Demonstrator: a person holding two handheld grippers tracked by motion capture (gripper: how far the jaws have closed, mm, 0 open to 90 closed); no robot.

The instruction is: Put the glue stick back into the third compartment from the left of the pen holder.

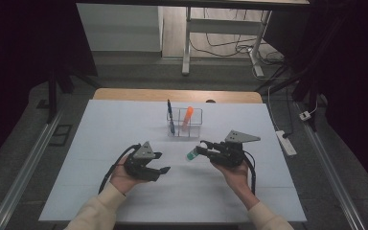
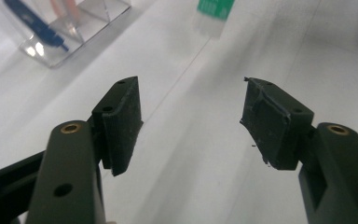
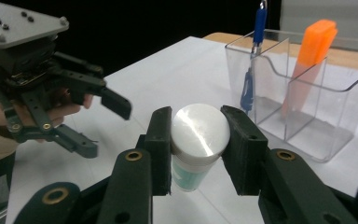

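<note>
Clamped between our right tongs [image 3: 196, 144], closest to the lens in the right gripper view, sits a small white tube with a green label [image 3: 196, 140]; both pads press its rounded white end, and the green-printed body points away from the pads toward the counter [image 1: 100, 143]. From above, that tube [image 1: 191, 154] sticks out past the tips of the right tongs [image 1: 202, 147], lifted off the white surface. Our left tongs [image 1: 160, 163] stand apart with nothing between them, and in the left gripper view the gap [image 2: 191, 121] between the pads frames bare counter, the green end of the tube [image 2: 214, 8] lying well beyond their tips. Just past the right tongs stands a clear divided organiser [image 1: 185, 123], with a blue pen [image 1: 170, 116] in one compartment and an orange marker [image 1: 187, 118] in the next. We judge the step in hand to be carrying the tube to that organiser. The next move calls for swinging the right tongs forward over a compartment, tipping the tube upright, then loosening the pads only once it hangs inside the walls; a free slot looks like the safer target, since the pen and marker crowd theirs.
</note>
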